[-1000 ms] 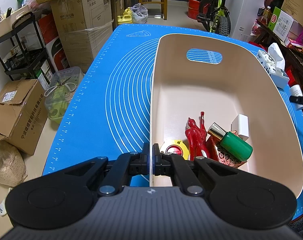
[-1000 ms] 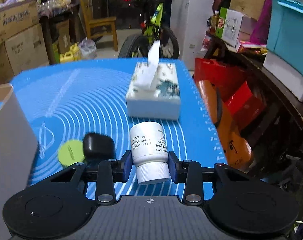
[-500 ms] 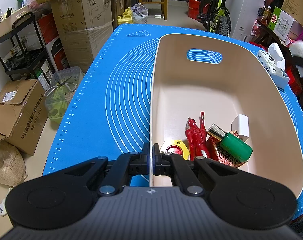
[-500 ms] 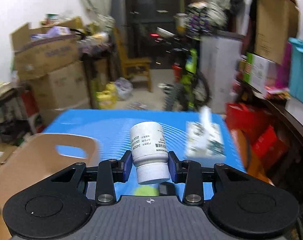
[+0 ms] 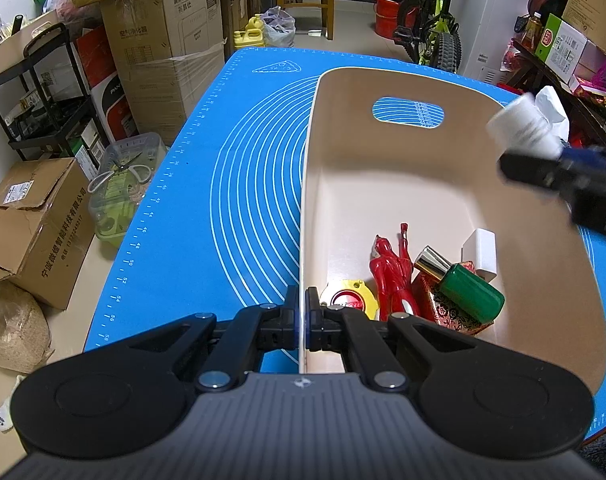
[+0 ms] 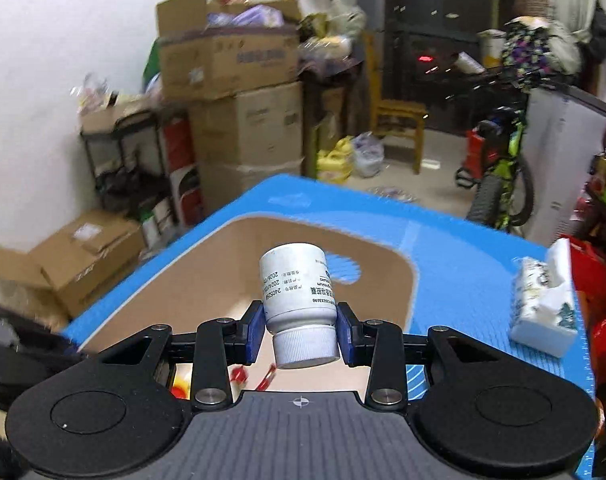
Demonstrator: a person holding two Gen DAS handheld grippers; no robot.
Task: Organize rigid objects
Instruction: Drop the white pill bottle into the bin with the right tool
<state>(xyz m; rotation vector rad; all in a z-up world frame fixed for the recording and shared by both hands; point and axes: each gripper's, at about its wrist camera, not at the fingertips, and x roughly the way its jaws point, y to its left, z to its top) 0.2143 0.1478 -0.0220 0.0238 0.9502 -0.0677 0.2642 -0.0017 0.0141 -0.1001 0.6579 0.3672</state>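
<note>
**Bottle held over the bin, rim pinched on the other side**

Right now the right gripper [image 6: 299, 334] has its fingers [image 6: 251, 333] closed around a white pill bottle [image 6: 297, 300], gripping it low on the body just above the ribbed cap, which points back toward the camera. In the right wrist view the bottle hangs above the open beige bin [image 6: 399, 264], in front of the oval handle cutout in the far wall. In the left wrist view the same bottle [image 5: 521, 128] appears blurred over the bin's far right rim.

The left gripper [image 5: 301, 312] has its fingers [image 5: 290, 312] narrowed to a tight pinch on the near wall of the bin [image 5: 303, 200], one finger inside and one outside.

Inside the bin, at the near end, lie a red figurine [image 5: 393, 272], a green bottle with a gold cap [image 5: 463, 286] resting on a red patterned box [image 5: 449, 312], a small white block [image 5: 480, 252] and a yellow-and-red round item [image 5: 349, 300].

The bin stands on a blue mat [image 5: 223, 200] that covers the tabletop. A tissue box [image 6: 543, 308] sits on the mat to the right of the bin, apart from it.
</note>
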